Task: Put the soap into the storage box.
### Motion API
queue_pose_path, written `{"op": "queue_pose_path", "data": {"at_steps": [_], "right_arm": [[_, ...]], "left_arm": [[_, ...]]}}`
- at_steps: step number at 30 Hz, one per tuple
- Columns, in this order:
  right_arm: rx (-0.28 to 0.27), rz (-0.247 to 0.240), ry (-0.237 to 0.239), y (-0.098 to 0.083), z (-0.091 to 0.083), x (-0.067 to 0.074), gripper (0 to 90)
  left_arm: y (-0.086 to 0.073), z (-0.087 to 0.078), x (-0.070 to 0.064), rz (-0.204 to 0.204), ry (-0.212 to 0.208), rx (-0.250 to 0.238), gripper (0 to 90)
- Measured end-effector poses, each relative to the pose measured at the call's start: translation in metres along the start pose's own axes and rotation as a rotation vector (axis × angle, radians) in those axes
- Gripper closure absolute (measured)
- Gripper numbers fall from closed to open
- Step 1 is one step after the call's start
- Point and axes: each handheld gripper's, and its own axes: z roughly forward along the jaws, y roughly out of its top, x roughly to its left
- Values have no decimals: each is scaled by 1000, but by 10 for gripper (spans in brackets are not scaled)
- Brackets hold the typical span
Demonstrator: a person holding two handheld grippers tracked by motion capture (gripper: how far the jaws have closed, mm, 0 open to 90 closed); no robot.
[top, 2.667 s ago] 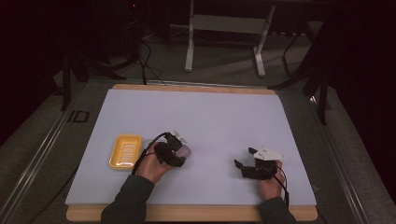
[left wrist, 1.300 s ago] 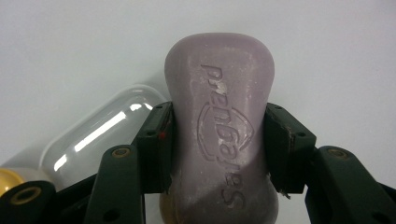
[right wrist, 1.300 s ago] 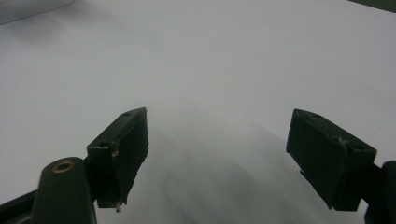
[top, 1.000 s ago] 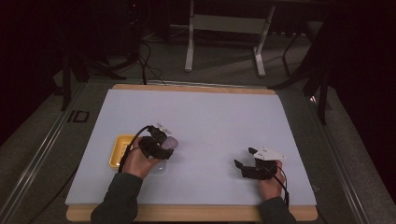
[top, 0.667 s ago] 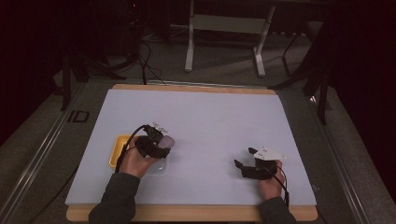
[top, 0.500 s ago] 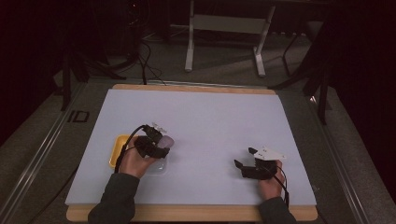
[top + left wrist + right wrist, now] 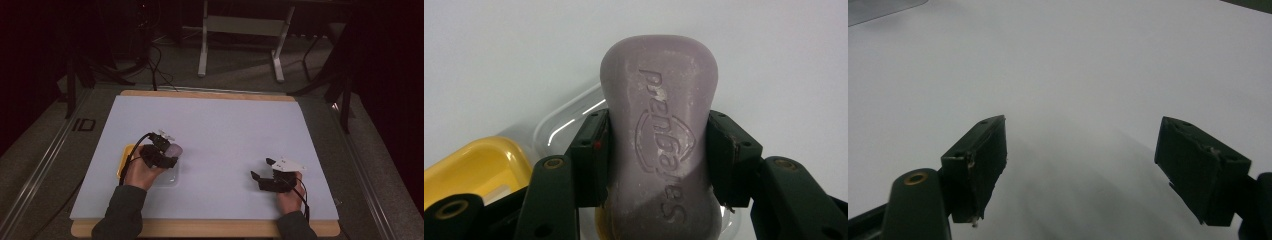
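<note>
Carrying the purple soap bar (image 7: 658,135), pinched in my left gripper (image 7: 659,150), w/ the yellow dish (image 7: 471,170) and clear tray (image 7: 569,112) just beneath. Right gripper (image 7: 1080,165) idles, jaws spread, over bare mat. Next, I'd guess: lower soap into the dish, then release.

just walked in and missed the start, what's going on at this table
A person works at a white table with a gripper in each hand. The left gripper is clamped on a purple soap bar, holding it over a clear tray beside a yellow dish. The right gripper rests open near the table's right side, holding nothing.
</note>
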Motion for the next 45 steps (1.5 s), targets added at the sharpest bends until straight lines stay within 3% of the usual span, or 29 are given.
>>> {"op": "queue_pose_path", "data": {"at_steps": [45], "right_arm": [[1,0,-2,0,0,0,204]], "left_arm": [[-9,-14,23,-82,27,-15,491]]}}
